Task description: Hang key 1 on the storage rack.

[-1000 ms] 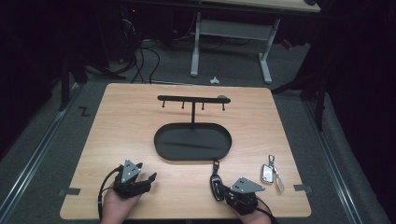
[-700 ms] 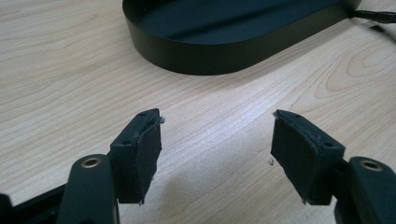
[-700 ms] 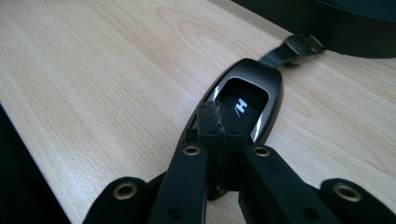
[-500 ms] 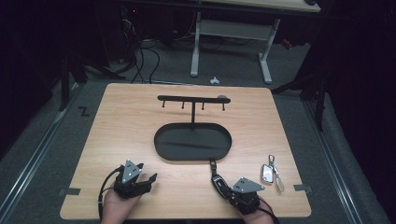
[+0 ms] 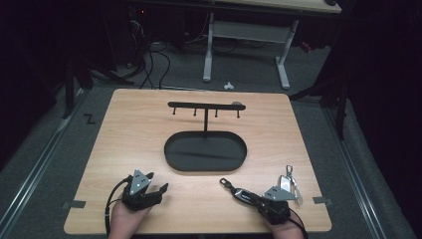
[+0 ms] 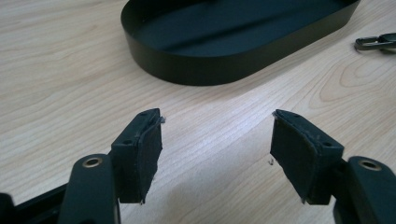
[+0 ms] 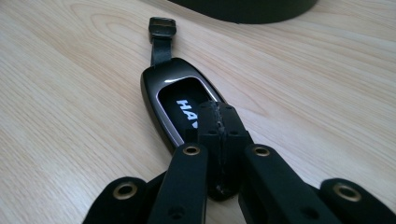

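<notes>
Lettering on key fob (image 7: 180,105) shows beneath right tongs (image 7: 218,116).

The right gripper (image 5: 256,200), clamped on the black key fob (image 5: 242,193), has swung, apparently dragging it leftward.

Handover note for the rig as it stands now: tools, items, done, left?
Left tool: open, nothing between the jaws, low over the table.
Right tool: shut on the black key fob, which lies flat near the front edge, strap clip pointing toward the tray.
A second key lies beside the right hand.
Hook rack: nothing hangs on it.
Done: fob gripped.
Left, probably: lift the fob and hang it, then the second key.
</notes>
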Tool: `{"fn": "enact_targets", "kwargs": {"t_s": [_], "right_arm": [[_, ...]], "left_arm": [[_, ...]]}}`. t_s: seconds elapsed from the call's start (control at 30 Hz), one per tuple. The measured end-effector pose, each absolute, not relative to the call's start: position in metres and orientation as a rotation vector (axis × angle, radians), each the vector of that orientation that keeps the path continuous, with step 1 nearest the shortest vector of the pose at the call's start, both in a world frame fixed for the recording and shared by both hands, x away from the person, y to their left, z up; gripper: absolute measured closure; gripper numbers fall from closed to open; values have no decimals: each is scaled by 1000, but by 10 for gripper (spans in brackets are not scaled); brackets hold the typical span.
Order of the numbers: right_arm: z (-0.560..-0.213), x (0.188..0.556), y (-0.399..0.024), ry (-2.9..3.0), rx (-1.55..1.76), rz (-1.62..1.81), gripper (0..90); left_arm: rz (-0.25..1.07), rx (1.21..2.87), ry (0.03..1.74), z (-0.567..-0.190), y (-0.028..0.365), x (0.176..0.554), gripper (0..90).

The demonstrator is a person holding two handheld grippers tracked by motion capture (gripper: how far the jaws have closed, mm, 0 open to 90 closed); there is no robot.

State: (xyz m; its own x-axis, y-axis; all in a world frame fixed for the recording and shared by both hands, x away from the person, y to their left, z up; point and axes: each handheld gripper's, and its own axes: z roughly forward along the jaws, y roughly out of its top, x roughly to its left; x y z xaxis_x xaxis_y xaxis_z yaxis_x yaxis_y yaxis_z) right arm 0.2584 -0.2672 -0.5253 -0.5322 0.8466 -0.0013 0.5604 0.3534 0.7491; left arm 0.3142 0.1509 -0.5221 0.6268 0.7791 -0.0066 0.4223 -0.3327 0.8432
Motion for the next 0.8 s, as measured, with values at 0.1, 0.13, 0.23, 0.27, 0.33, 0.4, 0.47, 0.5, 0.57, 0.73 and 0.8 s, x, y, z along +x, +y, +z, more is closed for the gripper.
{"fn": "enact_targets", "kwargs": {"t_s": [0.1, 0.13, 0.23, 0.27, 0.33, 0.4, 0.47, 0.5, 0.57, 0.73, 0.8], "right_arm": [[-525, 255, -274, 2214, 1251, 989, 900], [-525, 255, -277, 2207, 1260, 986, 900], [-524, 252, -284, 2189, 1286, 977, 900], [-524, 251, -286, 2182, 1294, 970, 900], [-524, 250, -291, 2168, 1306, 968, 900], [-524, 248, -295, 2154, 1326, 967, 900], [-524, 247, -300, 2141, 1341, 966, 900], [-524, 247, -301, 2133, 1351, 965, 900], [-524, 246, -306, 2123, 1364, 965, 900], [-523, 244, -313, 2109, 1392, 971, 900], [-524, 244, -314, 2107, 1392, 974, 900]], "left_arm": [[506, 1959, 932, -521, 147, 315, 343], [507, 1963, 927, -521, 146, 315, 343], [502, 1964, 917, -521, 142, 317, 343], [498, 1964, 914, -521, 141, 318, 343], [492, 1962, 911, -521, 140, 319, 345], [491, 1963, 908, -521, 137, 320, 345], [494, 1970, 902, -521, 136, 321, 345], [492, 1969, 900, -521, 135, 321, 345], [490, 1973, 895, -521, 133, 322, 344], [489, 1984, 892, -522, 132, 323, 344], [491, 1989, 894, -522, 132, 323, 344]]}}
